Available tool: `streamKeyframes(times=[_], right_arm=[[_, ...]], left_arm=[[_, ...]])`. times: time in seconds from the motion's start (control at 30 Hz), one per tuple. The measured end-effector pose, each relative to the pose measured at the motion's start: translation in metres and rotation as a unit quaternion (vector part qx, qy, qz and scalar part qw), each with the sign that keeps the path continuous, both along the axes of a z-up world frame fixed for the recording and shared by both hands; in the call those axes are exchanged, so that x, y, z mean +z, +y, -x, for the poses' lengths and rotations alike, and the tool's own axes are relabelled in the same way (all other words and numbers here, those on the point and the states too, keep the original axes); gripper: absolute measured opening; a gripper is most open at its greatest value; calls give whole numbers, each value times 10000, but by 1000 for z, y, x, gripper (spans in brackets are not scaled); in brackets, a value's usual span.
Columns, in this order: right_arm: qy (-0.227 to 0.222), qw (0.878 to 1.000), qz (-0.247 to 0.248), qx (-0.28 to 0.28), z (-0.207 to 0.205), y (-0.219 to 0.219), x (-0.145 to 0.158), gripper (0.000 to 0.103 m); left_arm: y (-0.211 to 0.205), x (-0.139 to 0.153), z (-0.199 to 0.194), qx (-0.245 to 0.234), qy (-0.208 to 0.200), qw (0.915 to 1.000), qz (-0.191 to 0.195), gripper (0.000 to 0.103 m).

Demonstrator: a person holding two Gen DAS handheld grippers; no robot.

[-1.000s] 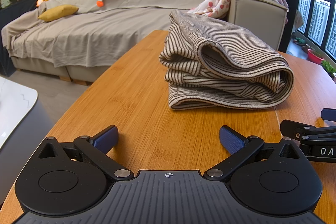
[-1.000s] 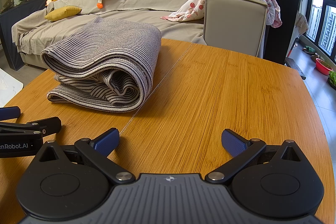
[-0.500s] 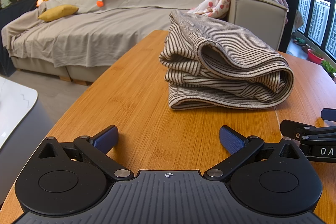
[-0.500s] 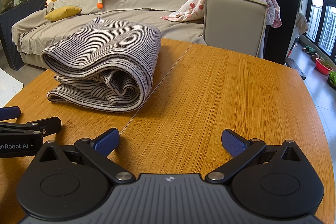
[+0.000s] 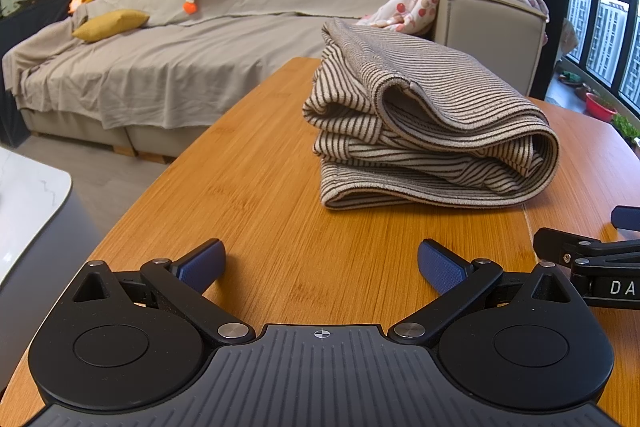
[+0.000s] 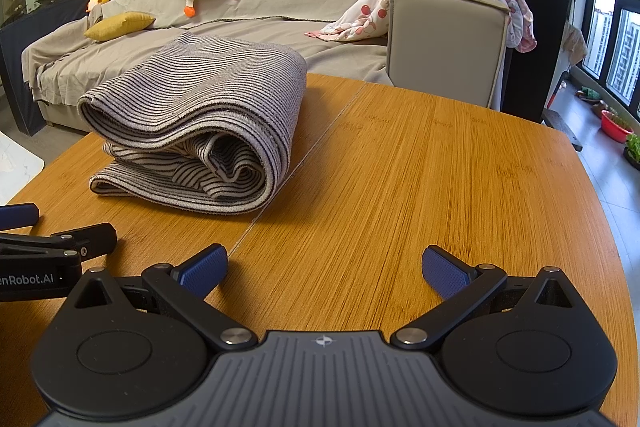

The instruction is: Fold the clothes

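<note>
The right tool [image 5: 624, 227] is cut off at the right edge of the left view, and the left tool [image 6: 24, 223] is cut off at the left edge of the right view. The inner layers of the striped cloth [image 5: 432, 123] are tucked away inside the fold. It is folded into a thick bundle and lies on the wooden worktop [image 6: 440, 187], in the middle of the left view. Both tools are wide open, hold nothing, and sit low in the frames, apart from the cloth
</note>
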State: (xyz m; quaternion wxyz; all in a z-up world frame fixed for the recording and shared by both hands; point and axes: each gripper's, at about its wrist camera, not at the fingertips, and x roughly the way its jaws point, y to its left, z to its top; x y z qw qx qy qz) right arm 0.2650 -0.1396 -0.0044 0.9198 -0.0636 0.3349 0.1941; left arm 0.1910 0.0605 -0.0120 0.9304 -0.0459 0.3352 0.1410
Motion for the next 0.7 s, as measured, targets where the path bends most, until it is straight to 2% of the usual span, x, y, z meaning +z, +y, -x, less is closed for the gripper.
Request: streamKeyframes(times=[0.1, 0.17, 0.7], right_arm=[[1, 10000, -1, -2, 0, 0, 0, 103], [2, 10000, -1, -3, 0, 0, 0, 103], [-2, 10000, -1, 67, 1, -1, 0, 103]], left_arm=[[2, 4, 1, -93, 156, 9998, 95, 103], [0, 4, 3, 59, 206, 9997, 76, 103], [-2, 2, 5, 89, 113, 9999, 50, 103]])
